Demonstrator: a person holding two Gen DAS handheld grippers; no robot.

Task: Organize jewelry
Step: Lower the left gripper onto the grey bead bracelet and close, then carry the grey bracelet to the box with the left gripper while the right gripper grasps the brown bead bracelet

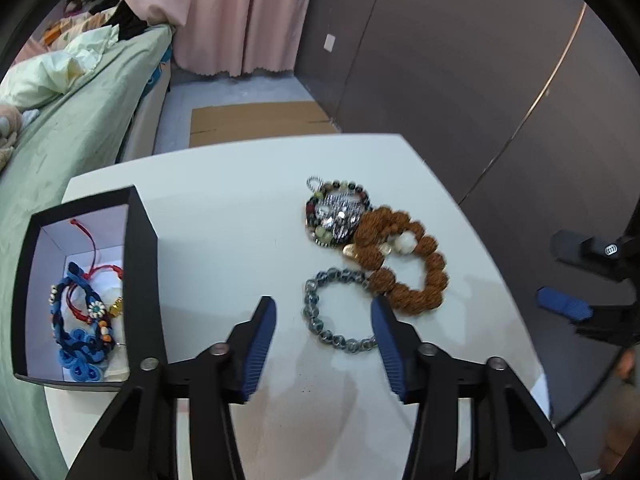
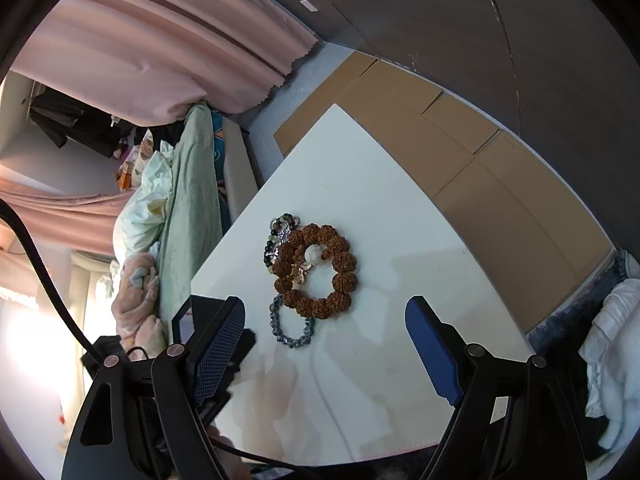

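Left claw [image 1: 324,316] parted, straddling grey bead bracelet [image 1: 338,312] on white worktop [image 1: 224,216], pads not pressing. Right claw [image 2: 326,322] wide apart, empty. Brown bracelet [image 1: 404,264] touching grey one.

Right finger [image 1: 390,344] of left hand-held gripper [image 1: 324,316] covers part of grey bead bracelet [image 1: 320,320]. Brown bead bracelet [image 1: 404,264] overlaps mixed bead bracelet [image 1: 334,210], which is motion-blurred. Black box [image 1: 140,264]: near wall hides part of blue bracelet [image 1: 80,332]; red cord [image 1: 94,268] tangled, ends unclear. In right wrist view, box [image 2: 186,318] mostly behind gripper finger [image 2: 218,356].
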